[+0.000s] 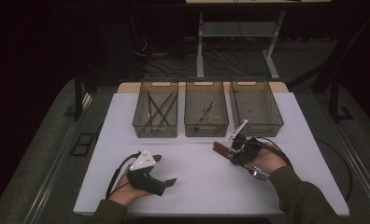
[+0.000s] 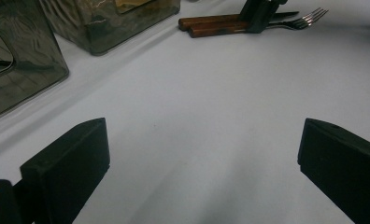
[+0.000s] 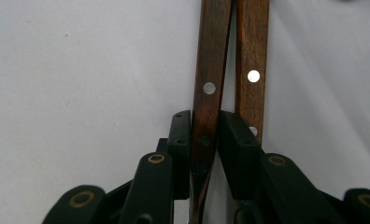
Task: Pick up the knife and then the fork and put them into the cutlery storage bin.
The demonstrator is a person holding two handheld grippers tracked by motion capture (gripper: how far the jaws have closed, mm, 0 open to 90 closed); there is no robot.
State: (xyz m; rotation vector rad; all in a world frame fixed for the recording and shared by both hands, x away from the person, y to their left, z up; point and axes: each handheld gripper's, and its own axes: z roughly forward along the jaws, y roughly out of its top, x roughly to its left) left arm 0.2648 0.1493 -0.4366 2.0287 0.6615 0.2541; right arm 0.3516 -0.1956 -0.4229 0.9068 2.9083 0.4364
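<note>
Currently the right claw (image 3: pixel 205 140) pinches one wooden-handled utensil (image 3: pixel 210 70) at the lower handle, jaws pressed against both sides; a second wooden handle (image 3: pixel 252 56) lies just beside it on the counter (image 1: pixel 192 182). A fork head (image 1: pixel 259 173) shows near the right hand. The left claw (image 2: pixel 202 163) is spread wide and empty, resting over bare counter. Beyond stand three bins: the left bin (image 1: pixel 156 108) holds several thin pieces, the middle bin (image 1: pixel 206 108) one or two, the right bin (image 1: pixel 256 107) appears empty. Sorting appears part done; these two utensils remain.
</note>
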